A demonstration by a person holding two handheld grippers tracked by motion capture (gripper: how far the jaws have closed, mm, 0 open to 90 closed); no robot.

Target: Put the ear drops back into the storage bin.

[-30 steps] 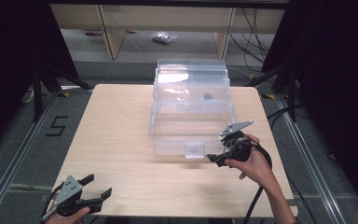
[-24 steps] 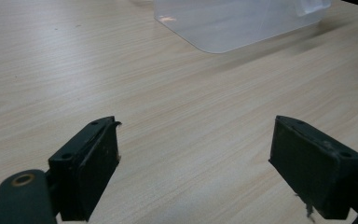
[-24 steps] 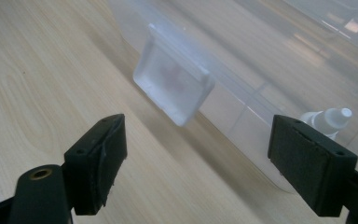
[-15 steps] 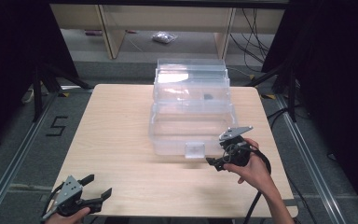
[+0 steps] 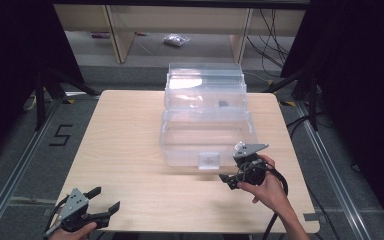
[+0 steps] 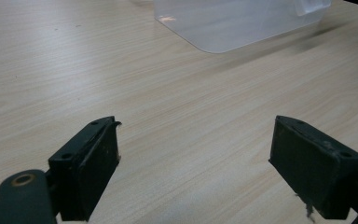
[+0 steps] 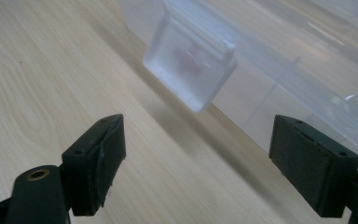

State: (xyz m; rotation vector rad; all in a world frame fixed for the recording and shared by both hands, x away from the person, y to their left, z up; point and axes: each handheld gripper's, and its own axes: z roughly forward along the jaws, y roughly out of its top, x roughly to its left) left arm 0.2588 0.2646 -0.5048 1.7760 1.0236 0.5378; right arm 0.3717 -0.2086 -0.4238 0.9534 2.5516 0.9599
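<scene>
Pale wood-grain surface [image 5: 125, 150] carried a clear plastic lidded storage box [image 5: 205, 122] at its centre. The right gripper [image 5: 241, 175], fingers spread and empty, sat at five o'clock of the box, facing its frosted front latch [image 7: 191, 70]. Likely step: approaching that latch; next, closing in squarely. The left gripper [image 5: 102, 207], fingers released, idled at seven o'clock.

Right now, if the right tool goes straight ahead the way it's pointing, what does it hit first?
Probably the latch on the clear box: it sits ahead of the open right tool, slightly above the line. Depth is hard to judge.
</scene>
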